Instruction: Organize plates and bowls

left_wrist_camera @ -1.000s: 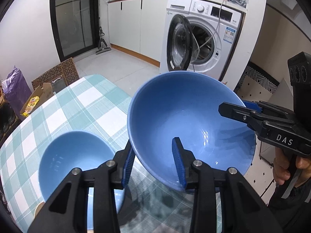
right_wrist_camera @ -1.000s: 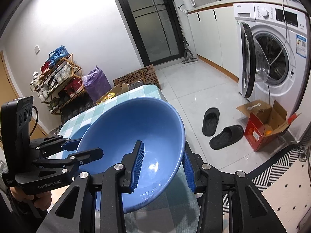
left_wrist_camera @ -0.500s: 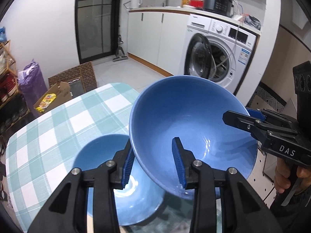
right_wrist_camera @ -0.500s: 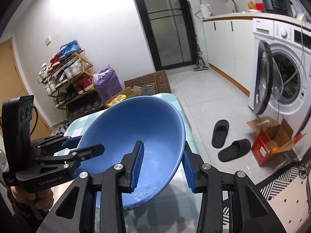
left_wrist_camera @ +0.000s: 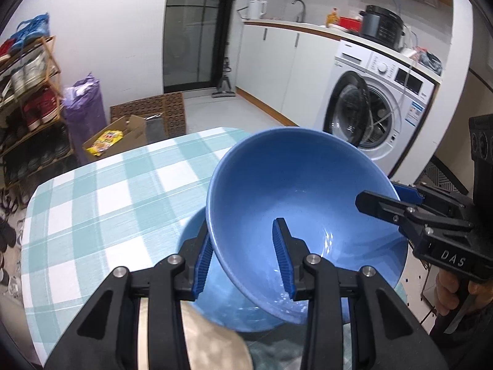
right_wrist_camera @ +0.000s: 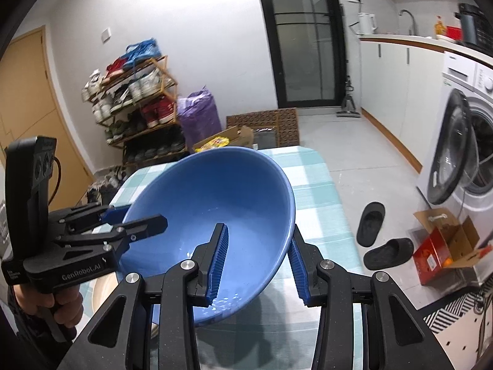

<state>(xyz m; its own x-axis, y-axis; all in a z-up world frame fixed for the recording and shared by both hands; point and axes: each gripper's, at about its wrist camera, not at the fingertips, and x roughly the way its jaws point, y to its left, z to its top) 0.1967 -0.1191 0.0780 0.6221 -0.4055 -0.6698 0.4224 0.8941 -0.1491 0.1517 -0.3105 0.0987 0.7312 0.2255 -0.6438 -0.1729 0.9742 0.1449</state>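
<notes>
Both grippers hold one large blue bowl [left_wrist_camera: 295,191] by its rim, tilted, above the checked table [left_wrist_camera: 101,191]. My left gripper [left_wrist_camera: 243,265] is shut on the near rim. My right gripper [right_wrist_camera: 257,265] is shut on the opposite rim; the bowl also shows in the right wrist view [right_wrist_camera: 212,203]. A second blue bowl [left_wrist_camera: 215,305] sits on the table directly under the held bowl and is mostly hidden by it. A beige plate [left_wrist_camera: 212,342] lies at the near table edge below my left gripper.
The table's far and left edges drop to the floor. A shoe rack [right_wrist_camera: 132,104], a purple bag [right_wrist_camera: 198,117] and a cardboard box [left_wrist_camera: 114,138] stand beyond it. A washing machine [left_wrist_camera: 376,104] with open door is to the right, slippers [right_wrist_camera: 379,234] on the floor.
The held bowl has moved left over the second bowl, which was beside it before and now lies under it. Both grippers have stayed shut on the rim.
</notes>
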